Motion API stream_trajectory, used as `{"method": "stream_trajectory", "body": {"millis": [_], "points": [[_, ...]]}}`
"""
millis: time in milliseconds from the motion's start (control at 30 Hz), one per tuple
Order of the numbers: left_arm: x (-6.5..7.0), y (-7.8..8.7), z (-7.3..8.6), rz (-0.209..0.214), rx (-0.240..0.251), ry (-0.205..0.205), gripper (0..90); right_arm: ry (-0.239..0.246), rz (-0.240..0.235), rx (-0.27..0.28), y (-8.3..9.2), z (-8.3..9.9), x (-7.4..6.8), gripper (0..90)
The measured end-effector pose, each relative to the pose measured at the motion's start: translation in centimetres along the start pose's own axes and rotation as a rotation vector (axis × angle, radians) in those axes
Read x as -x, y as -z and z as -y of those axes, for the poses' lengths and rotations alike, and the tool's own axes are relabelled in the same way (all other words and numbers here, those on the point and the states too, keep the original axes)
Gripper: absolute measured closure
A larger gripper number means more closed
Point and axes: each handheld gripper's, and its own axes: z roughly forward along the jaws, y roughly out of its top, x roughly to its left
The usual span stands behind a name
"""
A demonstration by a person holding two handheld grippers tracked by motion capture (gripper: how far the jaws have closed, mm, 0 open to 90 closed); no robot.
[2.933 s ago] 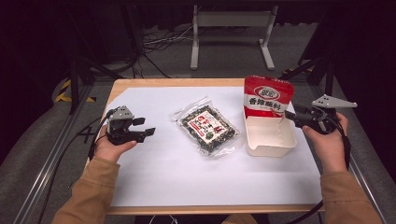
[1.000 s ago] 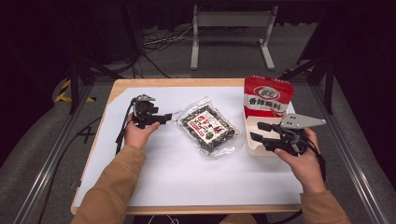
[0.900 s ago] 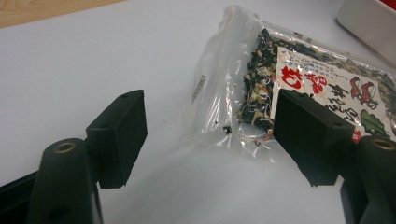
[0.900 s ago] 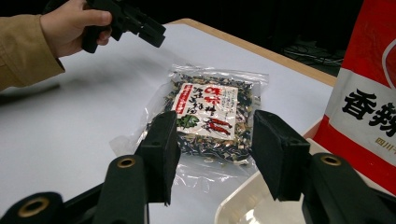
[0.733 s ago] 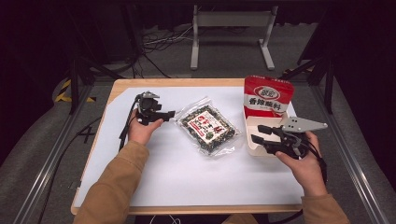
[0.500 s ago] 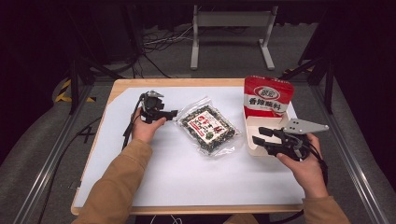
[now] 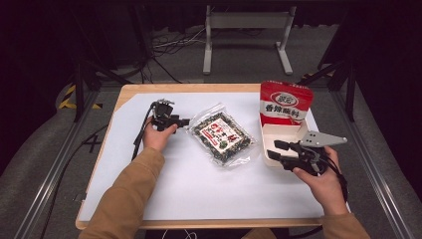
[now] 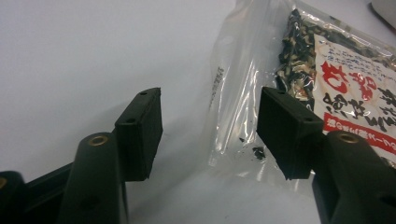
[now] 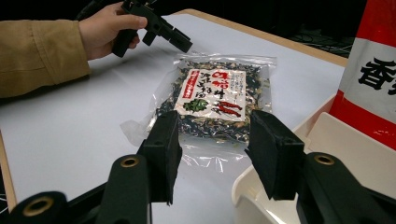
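A crinkly clear plastic packet of dark dried flakes with a white-and-red label point(image 7: 222, 137) lies flat on the smooth white surface point(image 7: 199, 189), left of a cream plastic tray point(image 7: 278, 149). The left hand-held gripper point(image 7: 183, 121) points level at the packet's left edge, its jaws having just been closing, still apart, the clear edge between them unpinched. The right hand-held gripper point(image 7: 276, 149) hovers half open and empty at the tray's near corner.

Glossy clear plastic packet point(image 7: 222, 137) (crinkled at its edges) lies on matt white sheet point(image 7: 199, 184) over wood table point(image 7: 149, 88).

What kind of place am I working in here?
Probably a lab recording rig, not a kitchen: a white-topped table in a dark room, metal rails beside it, loose cables on the floor.
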Motion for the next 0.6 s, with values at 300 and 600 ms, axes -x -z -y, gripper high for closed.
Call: {"method": "stream_trajectory", "body": {"millis": [300, 600], "points": [[-0.42, -0.49, -0.11, 0.066, -0.035, 0.033, 54.9, -0.01, 0.001, -0.004, -0.11, 0.28, 0.07, 52.5], [-0.28, -0.86, -0.04, 0.1, -0.072, 0.059, 69.8, -0.007, -0.003, 0.0, -0.18, 0.25, -0.02, 51.6]]}}
